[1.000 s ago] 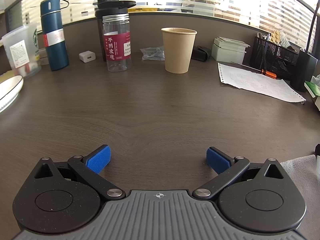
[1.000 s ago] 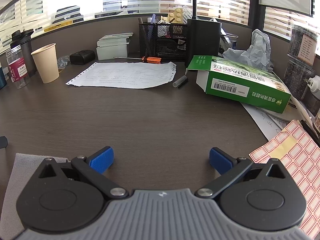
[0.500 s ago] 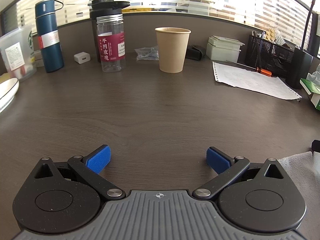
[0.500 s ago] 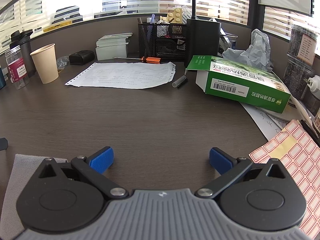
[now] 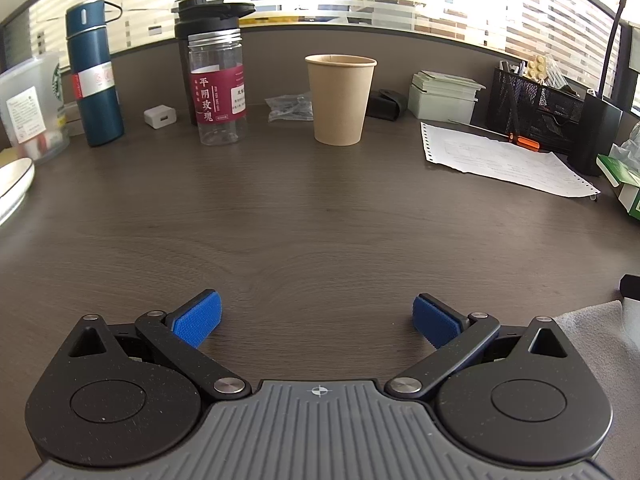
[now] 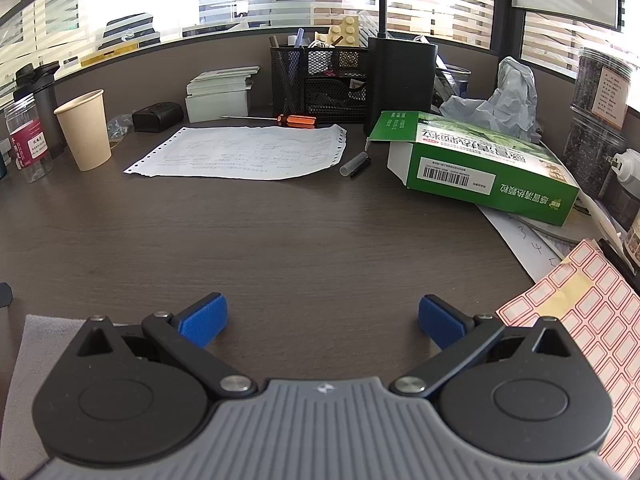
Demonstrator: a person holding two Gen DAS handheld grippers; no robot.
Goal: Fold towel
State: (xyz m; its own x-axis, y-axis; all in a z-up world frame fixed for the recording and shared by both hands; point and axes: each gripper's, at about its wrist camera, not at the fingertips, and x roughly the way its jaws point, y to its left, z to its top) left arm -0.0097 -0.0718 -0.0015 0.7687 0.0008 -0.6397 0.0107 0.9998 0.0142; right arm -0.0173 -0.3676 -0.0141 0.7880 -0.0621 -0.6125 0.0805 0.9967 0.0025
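A grey towel lies flat on the dark wooden desk between the two grippers. It shows at the lower right of the left wrist view (image 5: 600,332) and at the lower left of the right wrist view (image 6: 36,344), mostly hidden behind the gripper bodies. My left gripper (image 5: 316,316) is open and empty, its blue pads over bare desk to the left of the towel. My right gripper (image 6: 322,318) is open and empty, over bare desk to the right of the towel.
Far side of the desk: a blue flask (image 5: 94,76), a clear jar with a red label (image 5: 218,88), a paper cup (image 5: 340,98), a printed sheet (image 6: 244,152), a mesh organizer (image 6: 320,76). A green box (image 6: 480,168) and a sticker sheet (image 6: 580,312) lie right. A white plate (image 5: 12,184) sits left.
The left gripper's view has shifted a little: the far objects moved left and sit slightly higher, and a bit more towel shows. The right gripper has barely moved. Both jaws stay open.
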